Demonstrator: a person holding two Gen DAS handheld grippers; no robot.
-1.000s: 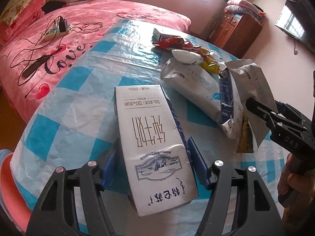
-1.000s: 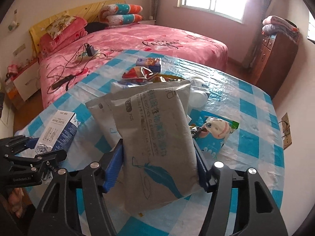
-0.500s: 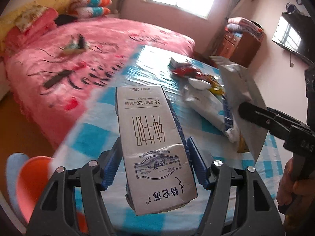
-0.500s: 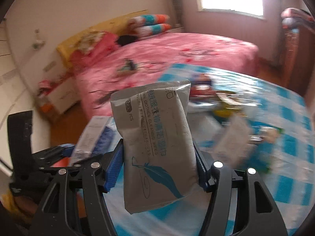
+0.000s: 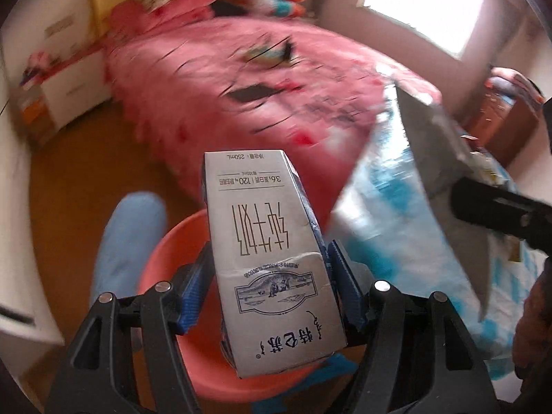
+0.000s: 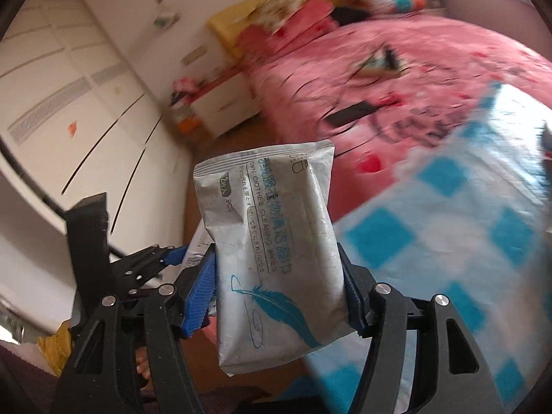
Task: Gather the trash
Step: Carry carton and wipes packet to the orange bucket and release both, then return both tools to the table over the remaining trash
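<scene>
My left gripper (image 5: 267,286) is shut on a white milk carton (image 5: 267,252) with dark print, held out over an orange-red basin (image 5: 165,255) on the floor. My right gripper (image 6: 277,293) is shut on a grey wet-wipes pack (image 6: 276,241) with a blue feather on it. In the left wrist view that same pack (image 5: 441,172) shows at the right, pinched by the other gripper's black fingers (image 5: 496,207). In the right wrist view the left gripper (image 6: 172,255) shows low at the left, partly behind the pack.
The table with a blue-and-white checked cloth (image 5: 386,214) lies to the right, its edge beside the basin. A pink bed (image 5: 262,103) fills the background, with a white bedside cabinet (image 5: 69,82), a wooden floor (image 5: 79,186) and a white wardrobe (image 6: 69,110). A light blue object (image 5: 127,238) sits beside the basin.
Both grippers have swung left off the table with their loads. The carton now hangs over the orange-red basin, and the pack has left the tabletop; the views now face the floor, bed and wardrobe.
</scene>
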